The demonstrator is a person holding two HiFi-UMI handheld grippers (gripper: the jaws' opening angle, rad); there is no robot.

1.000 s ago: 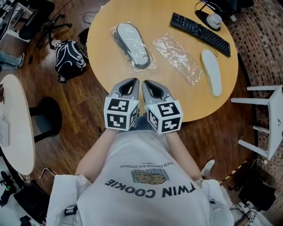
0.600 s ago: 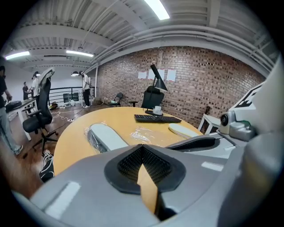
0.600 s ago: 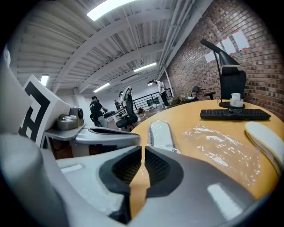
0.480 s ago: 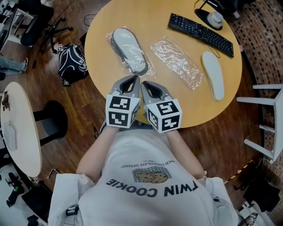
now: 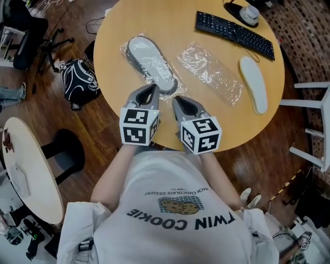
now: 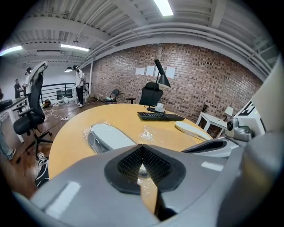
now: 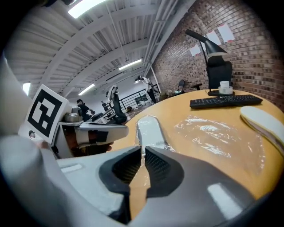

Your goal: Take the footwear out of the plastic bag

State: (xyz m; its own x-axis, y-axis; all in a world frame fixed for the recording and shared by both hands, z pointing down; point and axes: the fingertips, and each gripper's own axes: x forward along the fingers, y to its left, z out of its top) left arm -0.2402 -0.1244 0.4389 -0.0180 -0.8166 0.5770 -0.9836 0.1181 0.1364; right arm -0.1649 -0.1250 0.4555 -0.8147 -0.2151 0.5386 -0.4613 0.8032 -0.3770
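A grey slipper in a clear plastic bag [image 5: 150, 64] lies on the round wooden table [image 5: 113, 41], left of centre. My left gripper [image 5: 153, 88] is shut and empty, its tips just at the near end of that bag; in the left gripper view the left gripper [image 6: 142, 146] points at the bagged slipper [image 6: 108, 135]. My right gripper [image 5: 179, 99] is beside it, shut on nothing, slightly nearer the table edge. From the right gripper view, the right gripper [image 7: 143, 150] sits short of the bagged slipper [image 7: 148, 131]. An empty bag [image 5: 210, 72] and a bare white slipper [image 5: 253, 90] lie to the right.
A black keyboard [image 5: 234, 35] and a lamp base [image 5: 247, 13] are at the table's far right. A black backpack [image 5: 80, 77] lies on the floor to the left. A white chair [image 5: 314, 124] stands to the right, another table [image 5: 28, 170] at left.
Both grippers have moved forward over the table edge toward the bagged slipper, and the right one has shifted a little to the right. Both stayed shut.
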